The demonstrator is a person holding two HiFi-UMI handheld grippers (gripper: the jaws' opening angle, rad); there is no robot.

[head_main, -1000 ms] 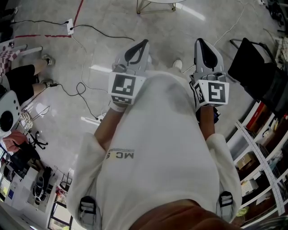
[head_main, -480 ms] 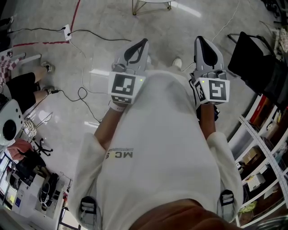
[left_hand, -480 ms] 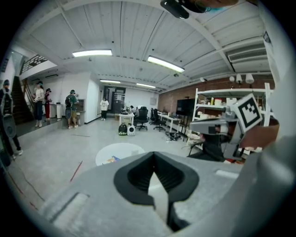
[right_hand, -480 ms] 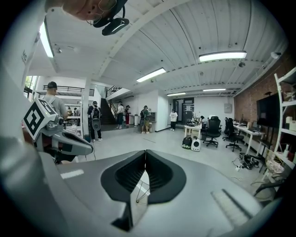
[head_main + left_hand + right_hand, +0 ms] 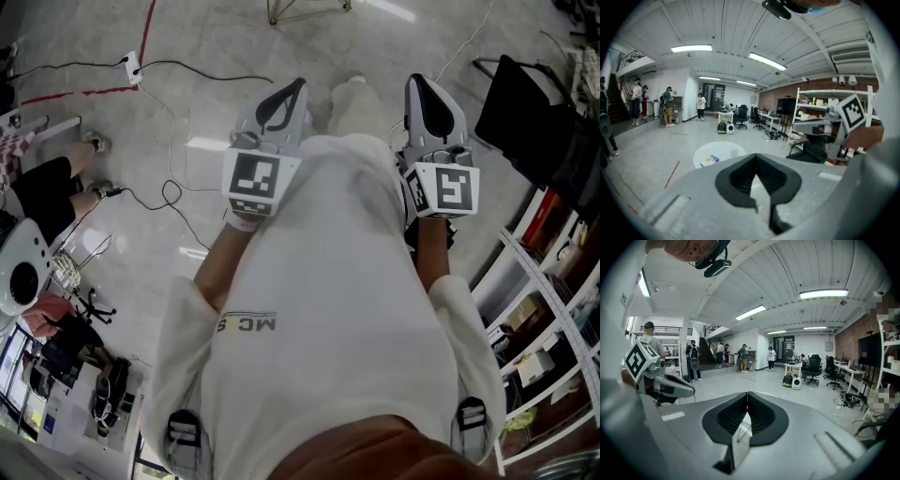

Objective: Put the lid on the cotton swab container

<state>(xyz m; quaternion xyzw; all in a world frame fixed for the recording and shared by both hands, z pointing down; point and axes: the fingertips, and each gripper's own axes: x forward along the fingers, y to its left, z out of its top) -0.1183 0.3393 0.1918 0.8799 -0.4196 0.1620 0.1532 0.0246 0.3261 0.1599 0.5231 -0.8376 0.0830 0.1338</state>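
Left gripper [image 5: 299,87] and right gripper [image 5: 415,83] are held before the person's white shirt [image 5: 328,309], above the floor [image 5: 202,103]. Both pairs of jaws are closed tip to tip, empty. Lid and cotton swab container cannot be made out in any view.

dark print [image 5: 251,324] reading "MC" on the white shirt [image 5: 337,281], next letters lost in a fold, nothing else legible

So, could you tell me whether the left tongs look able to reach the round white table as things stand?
Probably not from here: the left tongs, shut and empty, are held before the person's body, and the round white table stands well off across the floor. Nothing seems to block the way.
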